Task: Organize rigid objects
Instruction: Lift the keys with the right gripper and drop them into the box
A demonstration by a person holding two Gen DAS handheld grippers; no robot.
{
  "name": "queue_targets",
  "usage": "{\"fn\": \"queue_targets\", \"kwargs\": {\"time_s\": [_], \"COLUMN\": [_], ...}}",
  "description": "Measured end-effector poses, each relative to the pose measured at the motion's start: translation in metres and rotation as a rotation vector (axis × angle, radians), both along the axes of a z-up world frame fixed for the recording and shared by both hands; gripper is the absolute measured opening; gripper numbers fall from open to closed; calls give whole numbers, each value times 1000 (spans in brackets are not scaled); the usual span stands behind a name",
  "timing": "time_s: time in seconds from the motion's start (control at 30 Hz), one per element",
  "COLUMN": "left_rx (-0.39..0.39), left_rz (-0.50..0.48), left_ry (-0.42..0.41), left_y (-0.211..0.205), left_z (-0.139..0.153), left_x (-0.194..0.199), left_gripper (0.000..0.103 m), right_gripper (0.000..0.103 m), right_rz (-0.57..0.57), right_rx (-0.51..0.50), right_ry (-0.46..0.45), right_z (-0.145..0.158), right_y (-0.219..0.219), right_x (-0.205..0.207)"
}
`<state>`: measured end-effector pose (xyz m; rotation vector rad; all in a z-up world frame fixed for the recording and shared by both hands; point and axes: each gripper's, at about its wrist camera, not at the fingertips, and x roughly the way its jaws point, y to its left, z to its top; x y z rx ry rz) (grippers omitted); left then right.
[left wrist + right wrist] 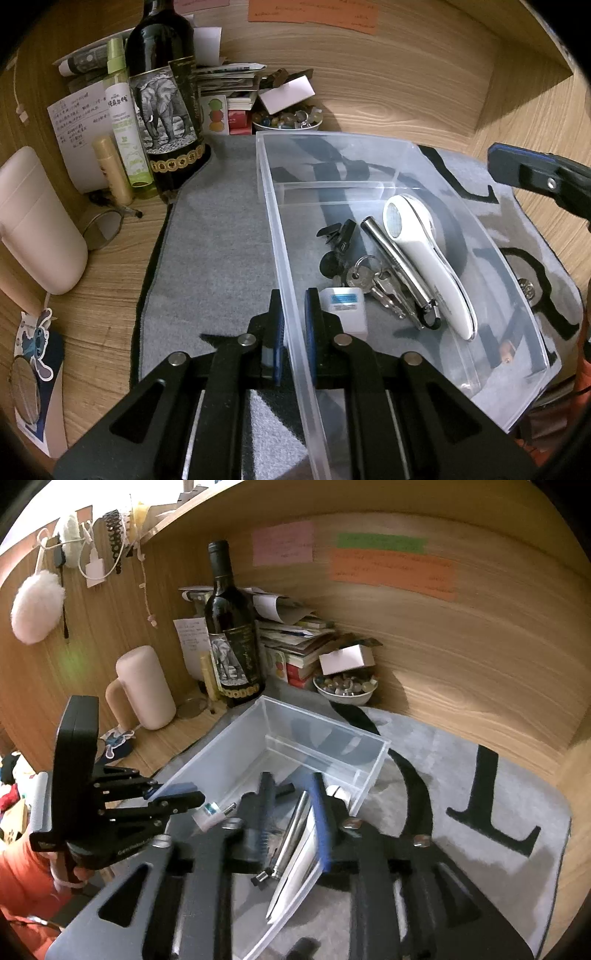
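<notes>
My left gripper straddles the clear bin's near wall at lower centre, jaws narrow, seemingly pinching it. The thin plastic should flex and slide, so I'd grip low near a corner. My right gripper sits half-open over the bin's other wall, holding nothing I can confirm. Inside lie keys, a steel flashlight and a white handheld device: all stiff, light.

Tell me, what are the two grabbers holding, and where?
Both hold the clear bin. The left gripper pinches its left side wall, one finger inside, one outside. The right gripper straddles the right wall; how tightly cannot be told.
</notes>
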<state>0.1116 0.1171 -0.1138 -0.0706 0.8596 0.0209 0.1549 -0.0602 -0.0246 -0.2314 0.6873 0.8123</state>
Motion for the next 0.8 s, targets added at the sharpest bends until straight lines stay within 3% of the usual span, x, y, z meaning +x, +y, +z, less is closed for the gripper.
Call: {"fn": "queue_targets", "kwargs": {"time_s": [0.03,0.1,0.3,0.8], "left_rx": [0,1,0,0], "left_rz": [0,0,0,0], "left_ry": [0,0,-1,0], "left_y": [0,0,0,0], "left_z": [0,0,0,0], "left_x": [0,0,0,0], "left_gripper": [10,10,10,10], "right_gripper": [43,51,70,71], "right_rz": [-7,-26,-100,-284], "right_rx": [3,7,8,-88], "right_ry": [-5,-20,-46,18], "right_z": [1,2,5,-32], "right_y": [-2,-9,-35,-103], "right_x": [-1,-3,-6,-10]}}
